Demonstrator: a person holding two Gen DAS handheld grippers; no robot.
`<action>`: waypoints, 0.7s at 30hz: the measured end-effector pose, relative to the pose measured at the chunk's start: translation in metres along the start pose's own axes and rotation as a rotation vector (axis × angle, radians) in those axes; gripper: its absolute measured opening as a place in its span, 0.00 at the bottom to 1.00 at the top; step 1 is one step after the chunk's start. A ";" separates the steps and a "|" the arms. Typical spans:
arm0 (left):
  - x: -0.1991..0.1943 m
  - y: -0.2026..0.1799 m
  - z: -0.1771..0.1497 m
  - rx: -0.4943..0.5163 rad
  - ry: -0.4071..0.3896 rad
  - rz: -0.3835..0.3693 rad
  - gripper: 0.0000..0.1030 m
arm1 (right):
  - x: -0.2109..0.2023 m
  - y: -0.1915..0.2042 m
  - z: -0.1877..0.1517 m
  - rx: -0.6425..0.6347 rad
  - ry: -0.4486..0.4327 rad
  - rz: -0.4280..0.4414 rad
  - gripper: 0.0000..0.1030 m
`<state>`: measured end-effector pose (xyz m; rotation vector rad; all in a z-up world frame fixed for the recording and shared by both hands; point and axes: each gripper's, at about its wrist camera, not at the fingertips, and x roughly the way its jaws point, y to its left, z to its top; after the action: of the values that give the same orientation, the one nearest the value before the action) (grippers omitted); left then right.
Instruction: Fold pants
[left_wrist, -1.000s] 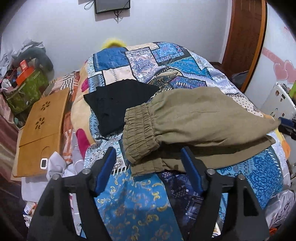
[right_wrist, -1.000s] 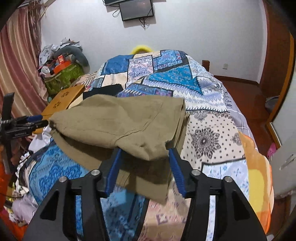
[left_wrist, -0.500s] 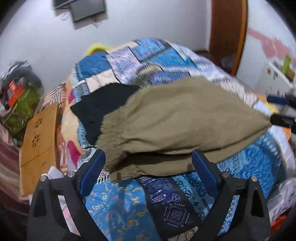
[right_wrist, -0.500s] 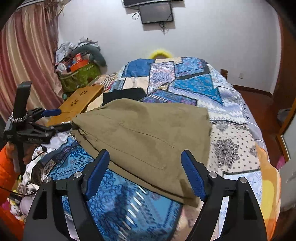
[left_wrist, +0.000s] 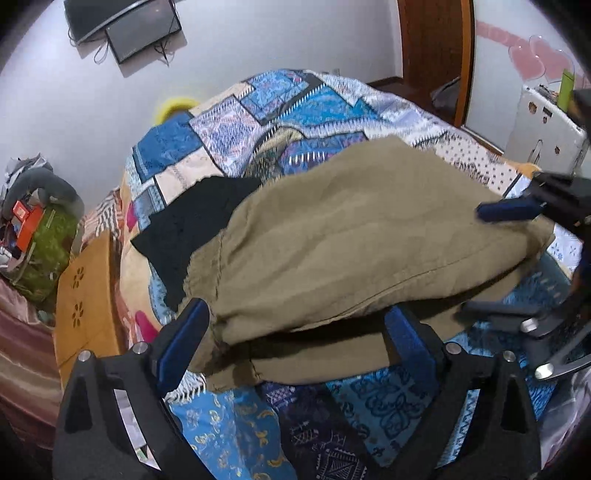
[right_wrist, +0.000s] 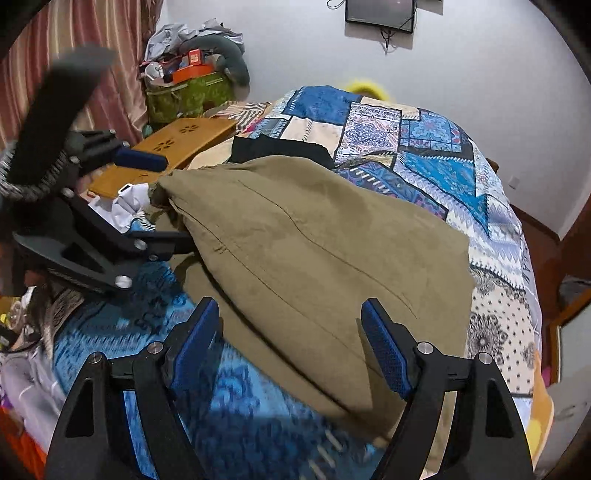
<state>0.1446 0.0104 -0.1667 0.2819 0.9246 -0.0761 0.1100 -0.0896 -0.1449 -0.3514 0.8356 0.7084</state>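
Olive-brown pants (left_wrist: 351, 240) lie folded in layers on the patchwork bedspread (left_wrist: 295, 107); they also show in the right wrist view (right_wrist: 314, 251). My left gripper (left_wrist: 295, 336) is open and empty, its blue pads either side of the pants' near edge at the waistband end. My right gripper (right_wrist: 291, 343) is open and empty, just short of the other end of the pants. Each gripper shows in the other's view, the right one (left_wrist: 524, 258) and the left one (right_wrist: 122, 206), both open.
A black garment (left_wrist: 195, 225) lies on the bed behind the pants. A wooden lap tray (left_wrist: 85, 288) rests at the bed's left side. A cluttered green bag (right_wrist: 188, 92) stands by the curtain. A white cabinet (left_wrist: 543, 125) and wooden door (left_wrist: 432, 55) are right.
Both grippers opened and let go of the pants, which now lie flat in a fold. Both grippers have drawn back a little and tilted.
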 end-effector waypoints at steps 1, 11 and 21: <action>-0.001 0.000 0.001 0.000 -0.006 -0.006 0.94 | 0.003 0.001 0.002 -0.006 0.004 0.000 0.73; -0.001 -0.009 0.003 0.025 -0.010 -0.146 0.65 | -0.017 0.002 0.013 0.008 -0.125 0.010 0.15; -0.007 -0.011 -0.007 0.012 0.002 -0.176 0.28 | -0.025 0.005 0.007 -0.004 -0.120 0.078 0.08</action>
<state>0.1330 0.0010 -0.1675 0.2114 0.9494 -0.2438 0.0991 -0.0929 -0.1207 -0.2781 0.7370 0.7959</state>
